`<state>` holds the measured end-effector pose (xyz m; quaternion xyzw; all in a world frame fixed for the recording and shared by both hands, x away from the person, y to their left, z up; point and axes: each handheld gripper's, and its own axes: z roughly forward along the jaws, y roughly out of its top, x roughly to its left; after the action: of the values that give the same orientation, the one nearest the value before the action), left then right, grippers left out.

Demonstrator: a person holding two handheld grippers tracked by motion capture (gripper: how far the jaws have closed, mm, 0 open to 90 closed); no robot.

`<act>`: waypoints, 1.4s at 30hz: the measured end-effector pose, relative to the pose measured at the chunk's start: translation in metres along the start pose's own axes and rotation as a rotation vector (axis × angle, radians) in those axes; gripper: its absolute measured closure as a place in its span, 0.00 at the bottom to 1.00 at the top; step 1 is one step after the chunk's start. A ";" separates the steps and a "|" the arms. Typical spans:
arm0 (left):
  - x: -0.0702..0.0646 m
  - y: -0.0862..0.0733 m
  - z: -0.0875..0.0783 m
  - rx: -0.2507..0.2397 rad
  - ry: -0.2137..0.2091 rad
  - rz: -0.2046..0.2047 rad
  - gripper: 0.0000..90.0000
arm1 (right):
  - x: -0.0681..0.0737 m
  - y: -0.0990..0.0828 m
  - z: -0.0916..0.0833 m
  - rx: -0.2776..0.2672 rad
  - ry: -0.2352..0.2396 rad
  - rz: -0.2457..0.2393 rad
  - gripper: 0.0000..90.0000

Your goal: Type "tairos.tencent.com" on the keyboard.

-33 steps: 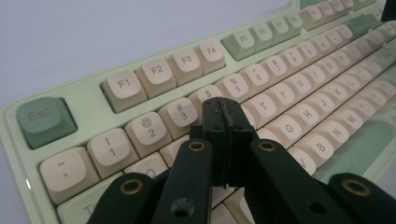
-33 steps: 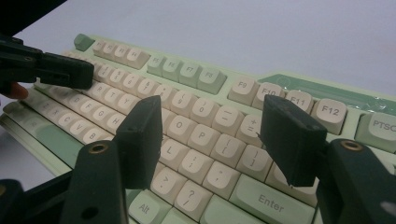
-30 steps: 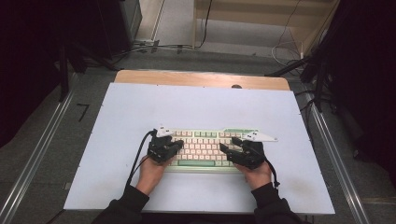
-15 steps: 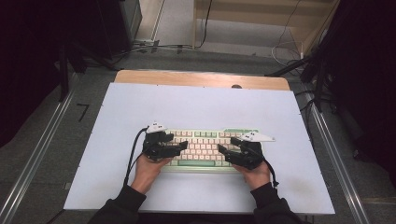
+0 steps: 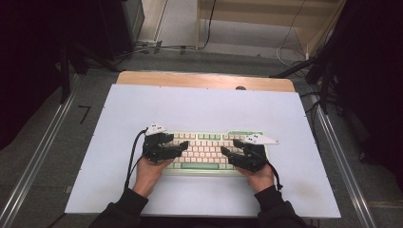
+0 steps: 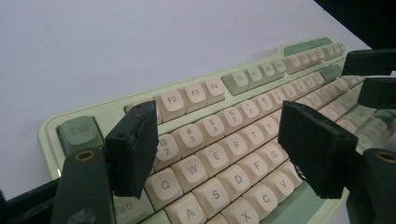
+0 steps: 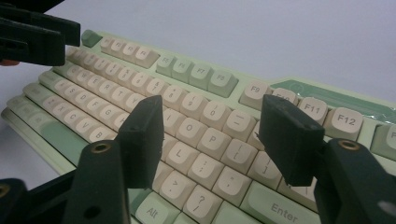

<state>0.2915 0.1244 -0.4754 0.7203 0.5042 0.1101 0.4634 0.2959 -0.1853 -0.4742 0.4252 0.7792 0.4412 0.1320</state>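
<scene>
Since the earlier frame, the left gripper (image 5: 183, 145) has been spreading; the right gripper (image 5: 227, 153), spread, has been narrowing. Both are hovering empty over the keyboard (image 5: 209, 147), lying crosswise mid-mat (image 5: 199, 104), open room all around.

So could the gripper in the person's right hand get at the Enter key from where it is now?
Probably yes. The right gripper hovers with open jaws over the right end of the keyboard, and the Enter key lies just below, between its jaws, with nothing over it. The left gripper stays at the far end.

Grey floor (image 5: 43, 156) with cables, metal rails (image 5: 35, 164), white-topped wooden table (image 5: 204, 107), dim surroundings.
</scene>
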 end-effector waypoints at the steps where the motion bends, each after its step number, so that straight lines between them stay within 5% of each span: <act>1: 0.000 0.000 0.000 -0.001 -0.001 -0.001 0.32 | 0.000 0.000 0.000 -0.001 -0.002 -0.003 0.45; 7: 0.000 0.000 0.000 0.000 0.012 -0.004 0.33 | 0.002 0.000 0.000 -0.009 0.014 -0.024 0.57; 16: -0.001 -0.002 0.000 0.001 0.008 -0.002 0.35 | 0.013 0.001 -0.003 -0.037 0.077 -0.103 0.97; 25: -0.003 -0.003 -0.002 -0.001 0.000 0.000 0.35 | 0.031 0.000 0.012 0.012 0.132 -0.142 0.97; 42: -0.007 -0.009 -0.006 0.006 -0.029 0.001 0.37 | 0.046 -0.004 0.032 0.095 0.154 -0.191 0.97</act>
<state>0.2793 0.1223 -0.4769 0.7233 0.4976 0.0985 0.4685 0.2848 -0.1324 -0.4886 0.3200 0.8439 0.4204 0.0928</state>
